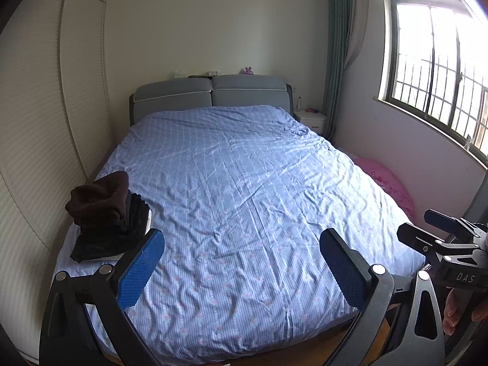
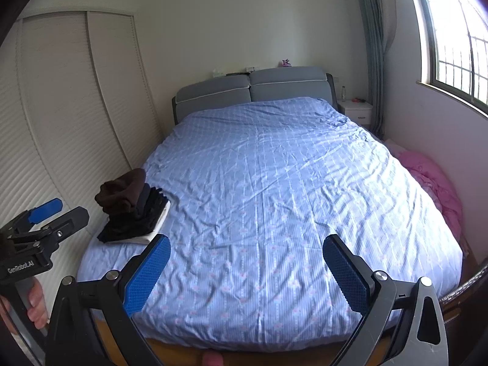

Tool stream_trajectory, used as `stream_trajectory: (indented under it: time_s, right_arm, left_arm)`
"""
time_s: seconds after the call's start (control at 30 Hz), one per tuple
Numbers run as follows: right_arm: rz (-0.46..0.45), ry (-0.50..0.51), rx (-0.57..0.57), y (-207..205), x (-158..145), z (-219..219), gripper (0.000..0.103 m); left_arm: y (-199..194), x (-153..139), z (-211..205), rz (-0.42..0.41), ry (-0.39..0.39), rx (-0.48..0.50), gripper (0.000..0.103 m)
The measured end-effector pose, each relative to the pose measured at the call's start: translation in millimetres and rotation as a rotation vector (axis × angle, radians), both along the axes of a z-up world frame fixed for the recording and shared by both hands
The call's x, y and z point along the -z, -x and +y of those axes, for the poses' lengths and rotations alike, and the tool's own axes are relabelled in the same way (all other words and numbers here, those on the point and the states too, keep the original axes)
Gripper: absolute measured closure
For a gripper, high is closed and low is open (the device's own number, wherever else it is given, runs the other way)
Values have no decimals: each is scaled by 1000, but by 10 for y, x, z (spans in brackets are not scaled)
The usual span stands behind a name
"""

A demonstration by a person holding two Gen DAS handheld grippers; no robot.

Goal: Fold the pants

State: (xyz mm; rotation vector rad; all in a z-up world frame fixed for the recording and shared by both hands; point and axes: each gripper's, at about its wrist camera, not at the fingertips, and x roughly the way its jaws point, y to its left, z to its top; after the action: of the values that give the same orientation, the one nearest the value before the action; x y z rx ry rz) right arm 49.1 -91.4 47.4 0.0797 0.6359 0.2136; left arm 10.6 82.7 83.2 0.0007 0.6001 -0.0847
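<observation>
A stack of folded dark pants [image 1: 106, 213], brown on top, black and white below, sits on the bed's near left corner; it also shows in the right wrist view [image 2: 131, 207]. My left gripper [image 1: 241, 262] is open and empty, held above the foot of the bed. My right gripper [image 2: 247, 265] is open and empty at the same height, to the right of the left one. The right gripper shows at the edge of the left wrist view [image 1: 427, 228], and the left gripper shows in the right wrist view [image 2: 58, 210]. No unfolded pants are in view.
The bed [image 1: 244, 167] has a wrinkled blue sheet and a grey headboard [image 1: 210, 91]. A wardrobe [image 1: 36, 122] lines the left wall. A pink quilt [image 2: 433, 180] lies by the bed's right side below the window [image 1: 439, 70]. A white nightstand [image 1: 311, 119] stands at the back.
</observation>
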Motion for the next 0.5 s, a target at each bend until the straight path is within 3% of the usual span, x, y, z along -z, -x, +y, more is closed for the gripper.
stream_trajectory:
  time_s: [0.5]
  right_arm:
    - [-18, 10, 4, -1, -44, -1, 2]
  left_arm:
    - [-23, -10, -9, -17, -3, 11, 0]
